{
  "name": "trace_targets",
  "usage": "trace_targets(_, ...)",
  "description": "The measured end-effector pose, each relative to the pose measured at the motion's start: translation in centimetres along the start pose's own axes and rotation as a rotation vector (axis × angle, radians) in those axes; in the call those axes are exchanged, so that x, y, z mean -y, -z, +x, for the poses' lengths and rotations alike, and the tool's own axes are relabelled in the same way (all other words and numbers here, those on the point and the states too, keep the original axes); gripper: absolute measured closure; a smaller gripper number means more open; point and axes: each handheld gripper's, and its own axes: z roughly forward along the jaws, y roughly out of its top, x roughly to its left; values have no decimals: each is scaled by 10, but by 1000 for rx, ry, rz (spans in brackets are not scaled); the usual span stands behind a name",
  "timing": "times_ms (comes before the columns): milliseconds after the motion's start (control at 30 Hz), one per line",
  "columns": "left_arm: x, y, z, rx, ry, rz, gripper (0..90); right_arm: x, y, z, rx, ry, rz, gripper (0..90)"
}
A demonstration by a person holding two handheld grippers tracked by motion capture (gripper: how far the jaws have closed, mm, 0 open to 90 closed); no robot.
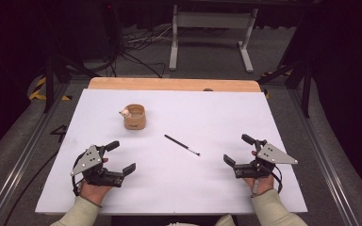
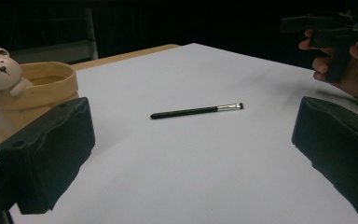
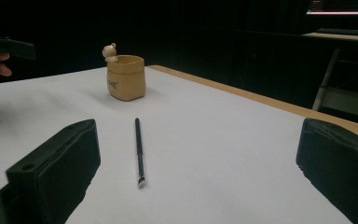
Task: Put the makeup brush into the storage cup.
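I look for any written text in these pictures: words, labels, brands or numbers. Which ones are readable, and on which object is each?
No text can be read.
Cup: a small dark mark on its side, too small and blurred to read.
Screen at the top right of the right gripper view: bright lines, too blurred to read.
Brush: no print visible.

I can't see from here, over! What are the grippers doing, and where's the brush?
Left gripper and right gripper: jaws open, holding nothing. Brush flat on the white table between them. Bear cup stands apart from it. Nothing in the way.
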Motion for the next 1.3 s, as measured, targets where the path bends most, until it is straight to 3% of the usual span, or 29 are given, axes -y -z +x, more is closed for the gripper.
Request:
trace_targets(133,-1,1,0,-3,-9,-5,2,0,-1,2,0,15,6,0)
trace_targets(733,-3,1,1,1,14,-4,2,-1,-1,-1,2,1,8,0)
trace_targets(833,-3,2,1,-6,23,-4,1,-4,-6,1,-12,13,38,0)
trace_targets(933,-3,2,1,-9,22,-5,1,-9,-7,4,-17,32,34,0)
trace_targets(1133,-3,4,1,-17,18,3,1,-22,-21,7,-76,0,23,2)
trace_targets(1300,-3,2,1,-18,15,12,1,-32,-36,10,-110,4,11,2)
